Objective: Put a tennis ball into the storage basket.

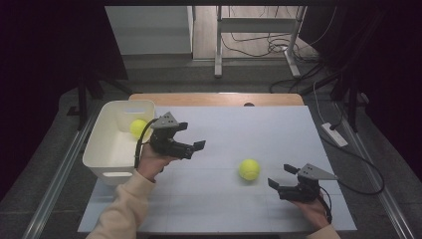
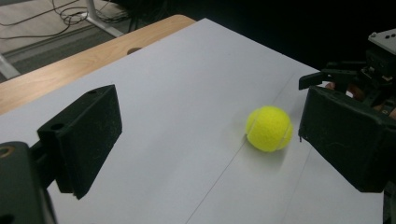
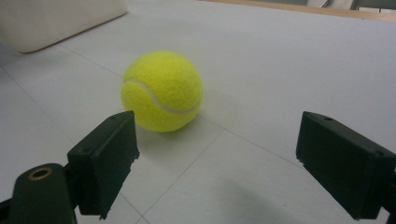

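A yellow tennis ball lies on the white table top, right of the middle. My right gripper rests just to the ball's right, open, pointing at it. In the right gripper view the ball sits a little ahead of the wide-apart jaws, nearer the left one. My left gripper hovers beside the white bin, open and holding nothing. In the left gripper view its jaws frame the ball farther off, with the right gripper beyond. A second tennis ball lies inside the bin.
The bin stands at the table's left edge. A strip of wooden table shows along the far side. Cables and desk legs lie on the floor behind, and a power strip to the right.
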### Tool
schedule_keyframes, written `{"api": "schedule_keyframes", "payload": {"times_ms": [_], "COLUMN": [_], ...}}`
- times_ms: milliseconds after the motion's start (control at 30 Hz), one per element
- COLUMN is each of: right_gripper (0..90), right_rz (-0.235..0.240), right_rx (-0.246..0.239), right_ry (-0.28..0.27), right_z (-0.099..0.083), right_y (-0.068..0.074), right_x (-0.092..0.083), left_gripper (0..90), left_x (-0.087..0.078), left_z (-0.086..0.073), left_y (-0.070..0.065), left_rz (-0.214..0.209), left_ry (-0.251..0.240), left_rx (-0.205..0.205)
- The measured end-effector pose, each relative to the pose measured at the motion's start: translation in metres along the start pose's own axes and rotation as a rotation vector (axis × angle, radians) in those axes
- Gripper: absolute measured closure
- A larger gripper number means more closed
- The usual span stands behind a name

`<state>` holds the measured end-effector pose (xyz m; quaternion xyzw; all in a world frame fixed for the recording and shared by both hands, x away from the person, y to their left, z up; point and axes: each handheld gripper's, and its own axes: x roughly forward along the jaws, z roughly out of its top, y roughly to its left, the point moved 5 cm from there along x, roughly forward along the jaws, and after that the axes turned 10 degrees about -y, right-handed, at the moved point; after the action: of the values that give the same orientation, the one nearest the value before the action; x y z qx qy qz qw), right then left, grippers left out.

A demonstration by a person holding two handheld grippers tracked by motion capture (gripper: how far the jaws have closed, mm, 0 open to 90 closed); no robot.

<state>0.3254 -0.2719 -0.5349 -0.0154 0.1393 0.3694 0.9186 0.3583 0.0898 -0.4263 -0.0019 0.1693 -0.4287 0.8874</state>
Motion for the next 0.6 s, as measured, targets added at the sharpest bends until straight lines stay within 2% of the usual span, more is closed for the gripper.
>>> {"api": "schedule_keyframes", "payload": {"times_ms": [67, 500, 600], "right_gripper": [12.6, 12.6, 12.6], "right_rz": [0.001, -0.006, -0.006], "right_rx": [-0.003, -0.001, 0.0], "right_ry": [-0.001, -0.002, -0.002], "right_z": [0.0, -0.001, -0.001], "right_y": [0.0, 0.002, 0.002], "right_x": [0.0, -0.005, -0.005], "left_gripper": [6.7, 6.5, 6.4], "left_x": [0.003, 0.022, 0.025], "left_z": [0.0, -0.006, -0.006], "left_y": [-0.002, -0.014, -0.017], "left_rz": [0.005, -0.041, -0.047], "left_ry": [-0.002, 0.038, 0.045], "left_rx": [0.006, 0.009, 0.02]}}
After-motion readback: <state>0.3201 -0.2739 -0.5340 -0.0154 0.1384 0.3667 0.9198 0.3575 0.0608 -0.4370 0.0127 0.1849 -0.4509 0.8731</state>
